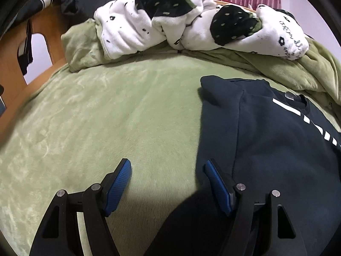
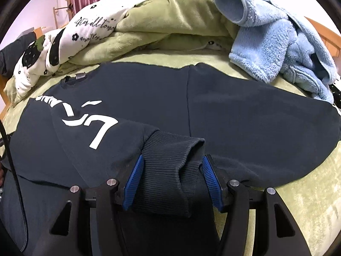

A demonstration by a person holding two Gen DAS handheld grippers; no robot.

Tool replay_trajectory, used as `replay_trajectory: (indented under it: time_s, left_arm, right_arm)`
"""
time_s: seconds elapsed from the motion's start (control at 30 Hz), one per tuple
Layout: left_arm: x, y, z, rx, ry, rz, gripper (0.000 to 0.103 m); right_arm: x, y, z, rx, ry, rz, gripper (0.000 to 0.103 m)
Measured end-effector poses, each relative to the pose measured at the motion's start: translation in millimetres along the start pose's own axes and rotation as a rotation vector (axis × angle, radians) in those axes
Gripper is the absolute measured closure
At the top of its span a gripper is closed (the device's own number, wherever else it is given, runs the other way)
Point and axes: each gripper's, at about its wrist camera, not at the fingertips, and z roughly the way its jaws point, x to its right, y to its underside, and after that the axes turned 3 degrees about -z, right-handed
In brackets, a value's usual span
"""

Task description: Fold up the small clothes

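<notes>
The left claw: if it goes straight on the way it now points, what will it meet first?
Probably the green blanket. The left claw stands open with nothing between its pads, over bare blanket just left of the dark sweatshirt edge. Depth is unclear, so its right finger might brush that edge.

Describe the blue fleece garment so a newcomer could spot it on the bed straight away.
Start at the green blanket covering the bed, then find the dark navy sweatshirt spread flat on it. Just beyond its far right edge lies the light blue fleece garment, crumpled in a heap, the only fluffy pale blue thing there.

Even indoor light, sharp, fisheye-warped edges.
</notes>
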Motion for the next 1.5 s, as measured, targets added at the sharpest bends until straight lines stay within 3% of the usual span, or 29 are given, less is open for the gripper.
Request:
replay_trajectory:
  time_s: [0.23,0.4,0.53,0.77,0.9,1.17,1.23,1.27,1.5]
  left_arm:
    - [6,12,-33,0.049,-0.021,0.078,0.032]
    - [12,27,-60,0.092,-0.018,0.122,0.032]
    - [17,41,-72,0.081,-0.010,0.127,0.032]
    - [32,61,-81,0.067,-0.009,0.145,0.032]
    - [38,64,-87,0.102,-0.006,0.148,0.032]
    - [35,63,-73,0.054,0.018,0.121,0.032]
    - [33,62,-71,0.042,0.020,0.112,0.032]
    - [33,61,-71,0.036,0.018,0.109,0.032]
    - [22,59,-79,0.023,0.038,0.094,0.030]
  right_arm:
    - [16,-8,-39,0.103,0.033,0.024,0.047]
    - [53,-3,-61,0.147,0.121,0.042,0.047]
    - [89,8,-67,0.132,0.154,0.080,0.047]
    - [153,33,-46,0.059,0.154,0.195,0.047]
    - [178,40,-24,0.019,0.125,0.282,0.047]
    - [195,27,3,0.004,0.130,0.357,0.047]
    - [195,24,5,0.014,0.142,0.353,0.069]
    - [195,21,6,0.021,0.135,0.346,0.093]
    - [165,-6,-37,0.188,0.175,0.297,0.097]
